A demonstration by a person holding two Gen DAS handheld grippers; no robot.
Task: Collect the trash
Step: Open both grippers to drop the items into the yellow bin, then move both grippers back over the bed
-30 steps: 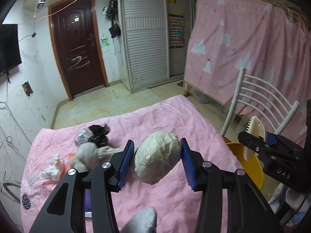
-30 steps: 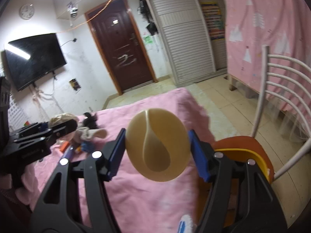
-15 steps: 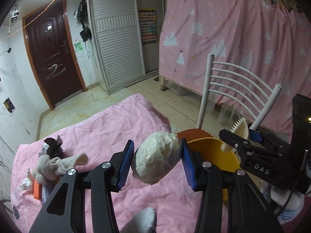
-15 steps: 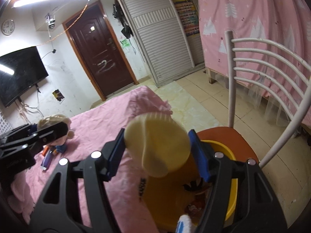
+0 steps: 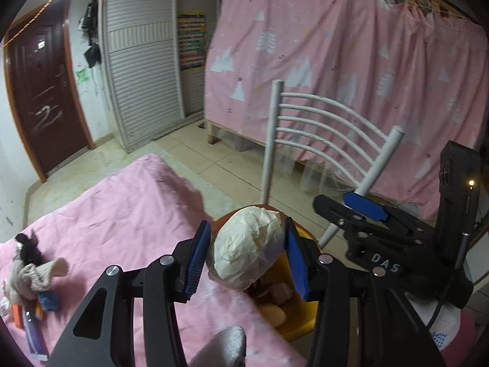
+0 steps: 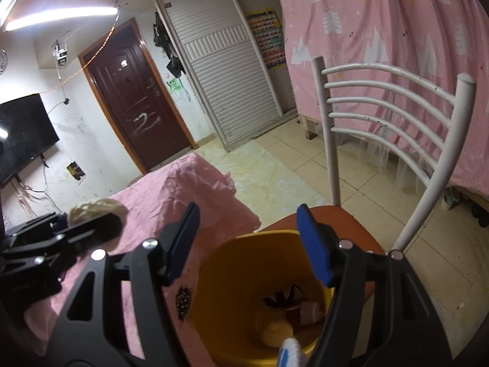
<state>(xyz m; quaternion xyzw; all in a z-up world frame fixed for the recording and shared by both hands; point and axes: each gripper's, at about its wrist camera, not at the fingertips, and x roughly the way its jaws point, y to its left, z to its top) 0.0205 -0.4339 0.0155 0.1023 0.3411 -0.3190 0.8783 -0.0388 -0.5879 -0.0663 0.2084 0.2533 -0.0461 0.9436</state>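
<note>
Two grippers hang over a yellow bin (image 6: pixel 232 278) that stands on the orange seat of a white chair (image 6: pixel 434 189), just beside a table under a pink cloth (image 5: pixel 122 211). The left gripper (image 5: pixel 249 255) is clamped on a crumpled ball of pale paper (image 5: pixel 247 247) — the wad sits between both blue pads, above the bin's near rim. The right gripper (image 6: pixel 249 244) has nothing between its pads and stands released over the bin's mouth; inside lie a pale rounded piece (image 6: pixel 276 335) and darker scraps that are hard to make out. Farther left on the cloth lie a knotted beige rag (image 5: pixel 29 275), a black scrap (image 5: pixel 27 246) and small coloured bits. Beyond are tiled floor, a pink curtain (image 5: pixel 351 70) and a dark door (image 6: pixel 137 107).
</note>
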